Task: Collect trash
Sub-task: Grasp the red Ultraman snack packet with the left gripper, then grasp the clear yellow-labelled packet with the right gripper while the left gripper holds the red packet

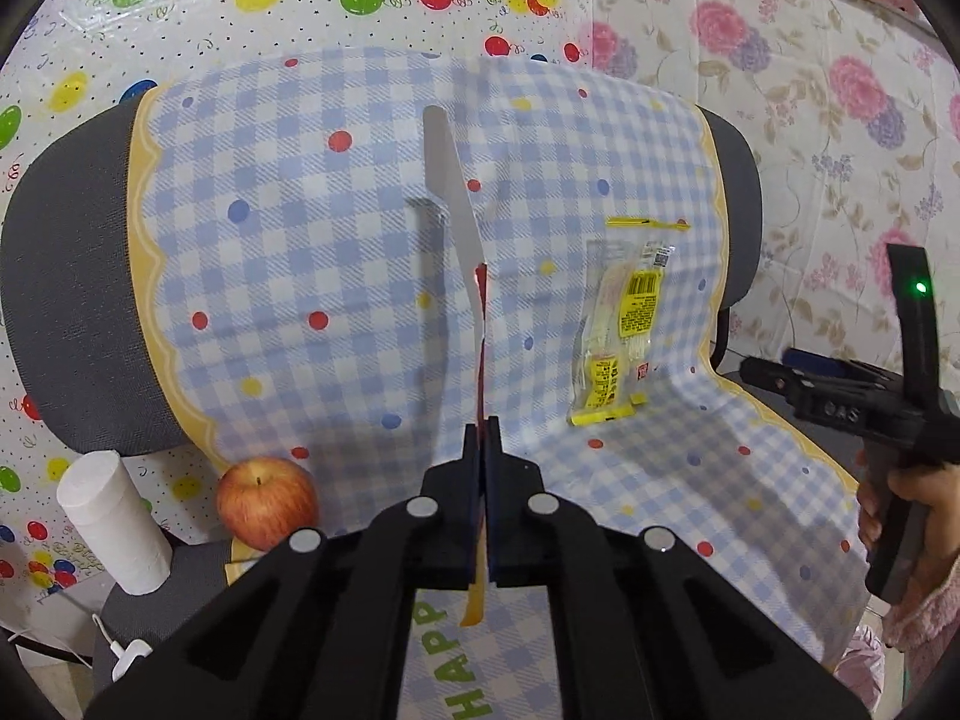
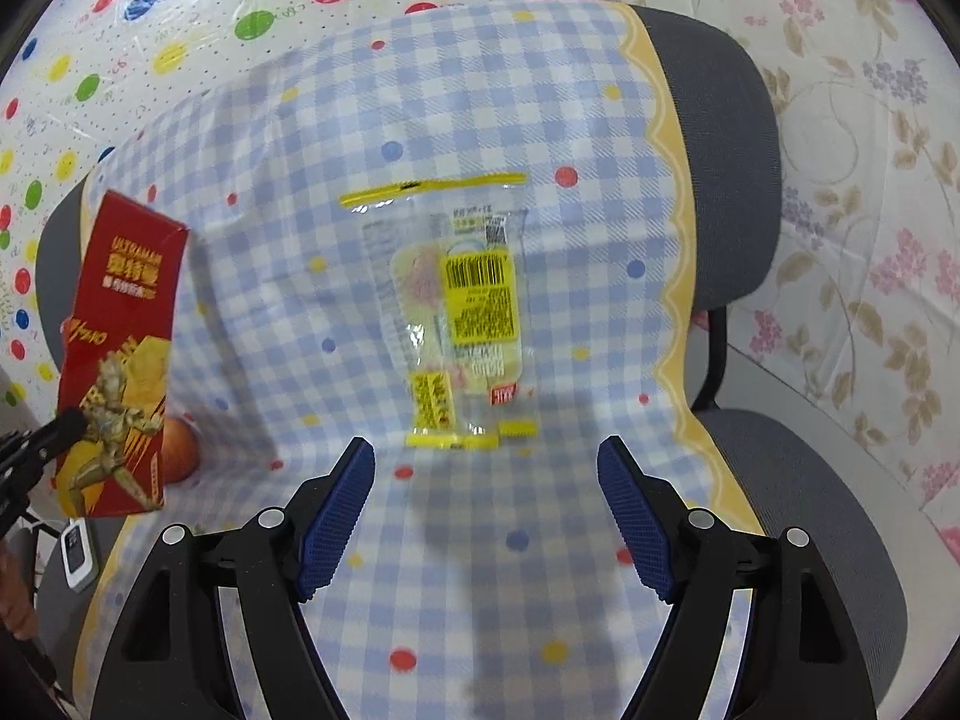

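Here, left tool (image 1: 483,438) pinching red carton (image 2: 120,354), right tool (image 2: 486,468) spread near clear wrapper (image 2: 462,312)

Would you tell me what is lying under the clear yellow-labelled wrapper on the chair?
The wrapper lies flat on the blue checked cloth, whose pattern shows through its clear parts. That cloth drapes a grey chair; the chair surface directly beneath the wrapper is covered, so unseen.

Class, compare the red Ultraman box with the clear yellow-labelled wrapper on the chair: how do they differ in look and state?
The red box is opaque printed card; the clear wrapper is see-through plastic with yellow labels. The box is clamped in the shut left gripper and held up; the wrapper lies flat on the checked cloth, ungripped, ahead of the open right gripper. Both look like empty packaging.
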